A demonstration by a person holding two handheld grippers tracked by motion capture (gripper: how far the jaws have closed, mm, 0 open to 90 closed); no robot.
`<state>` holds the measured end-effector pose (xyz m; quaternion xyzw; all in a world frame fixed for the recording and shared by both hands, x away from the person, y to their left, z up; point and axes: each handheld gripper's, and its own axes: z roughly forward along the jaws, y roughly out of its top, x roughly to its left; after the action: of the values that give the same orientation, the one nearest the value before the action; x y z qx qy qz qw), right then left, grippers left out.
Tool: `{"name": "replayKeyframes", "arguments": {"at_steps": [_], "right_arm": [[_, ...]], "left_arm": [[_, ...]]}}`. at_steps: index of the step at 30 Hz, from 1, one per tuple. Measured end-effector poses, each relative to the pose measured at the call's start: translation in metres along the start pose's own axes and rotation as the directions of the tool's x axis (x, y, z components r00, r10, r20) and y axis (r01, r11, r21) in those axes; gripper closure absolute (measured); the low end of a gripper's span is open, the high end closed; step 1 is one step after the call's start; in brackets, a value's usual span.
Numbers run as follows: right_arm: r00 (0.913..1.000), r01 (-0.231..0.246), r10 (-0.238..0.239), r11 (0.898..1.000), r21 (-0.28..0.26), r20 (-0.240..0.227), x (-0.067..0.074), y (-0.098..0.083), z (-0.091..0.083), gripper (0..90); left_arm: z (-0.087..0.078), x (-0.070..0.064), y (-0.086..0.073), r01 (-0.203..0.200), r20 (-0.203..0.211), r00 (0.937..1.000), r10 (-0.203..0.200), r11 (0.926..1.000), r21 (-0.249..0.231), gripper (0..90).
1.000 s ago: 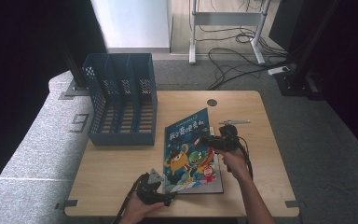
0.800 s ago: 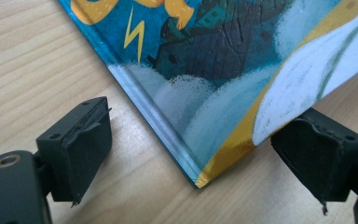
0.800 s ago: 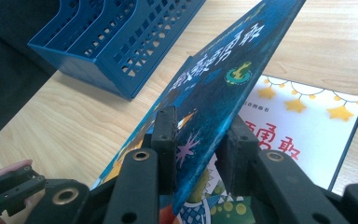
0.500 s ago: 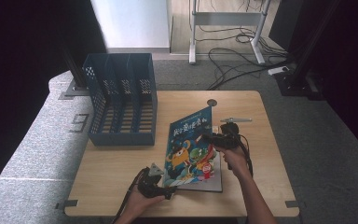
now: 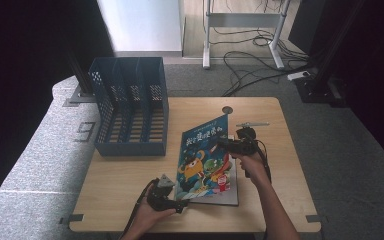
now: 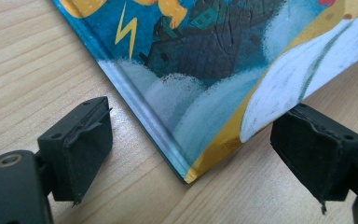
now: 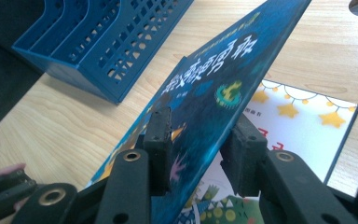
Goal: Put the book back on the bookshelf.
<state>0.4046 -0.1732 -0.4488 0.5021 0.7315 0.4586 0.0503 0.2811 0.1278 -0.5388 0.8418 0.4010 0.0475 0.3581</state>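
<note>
A blue picture book (image 5: 205, 155) stands tilted on the wooden table (image 5: 125, 180), its near edge down and its far edge raised. My right gripper (image 5: 226, 143) is shut on the book's right edge; in the right gripper view the cover (image 7: 214, 93) passes between the pads of that gripper (image 7: 200, 140), whose jaws have just been opening a little. My left gripper (image 5: 182, 204) stands open at the book's near-left corner. In the left gripper view that corner (image 6: 205, 56) rests on the wood between the wide-apart pads of this gripper (image 6: 200, 144), touching neither. A white starry page (image 7: 303, 121) lies flat underneath.
A blue slotted file rack (image 5: 130, 110) stands at the table's back left, also seen in the right gripper view (image 7: 98, 42). A round grommet (image 5: 227, 109) sits near the far edge. Bare wood stretches left of the book and along the right side.
The book has tipped up steeper, its far edge risen with my right gripper. My left gripper has crept right, toward the book's near corner.
</note>
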Motion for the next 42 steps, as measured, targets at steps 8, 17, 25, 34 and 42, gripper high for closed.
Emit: {"name": "replayKeyframes", "arguments": {"at_steps": [8,17,25,34,42], "right_arm": [[0.9975,-0.063,0.064,0.998,0.020,-0.032,-0.013,0.009,0.013,65.7],[0.9979,-0.060,0.060,0.998,0.011,-0.023,-0.008,0.014,0.014,70.9],[0.9990,-0.044,0.044,0.999,0.008,-0.014,-0.003,0.017,0.012,71.9],[0.9999,0.002,-0.002,1.000,-0.012,0.014,0.008,0.021,0.006,71.9],[0.9987,0.029,-0.027,0.998,-0.051,0.043,0.013,0.024,-0.002,71.9]], "left_arm": [[0.000,0.000,0.000,-0.003,0.001,1.0000,0.003,1.0000,-0.002,12.7],[0.000,0.000,-0.001,-0.002,-0.018,0.9998,0.002,1.0000,0.001,11.7],[-0.003,0.002,-0.002,0.004,-0.013,0.9999,-0.004,1.0000,0.006,12.0],[-0.002,0.005,0.000,0.012,-0.011,0.9999,-0.012,0.9999,0.008,10.6],[0.001,0.009,0.006,0.025,-0.022,0.9994,-0.025,0.9997,0.008,10.5]]}}
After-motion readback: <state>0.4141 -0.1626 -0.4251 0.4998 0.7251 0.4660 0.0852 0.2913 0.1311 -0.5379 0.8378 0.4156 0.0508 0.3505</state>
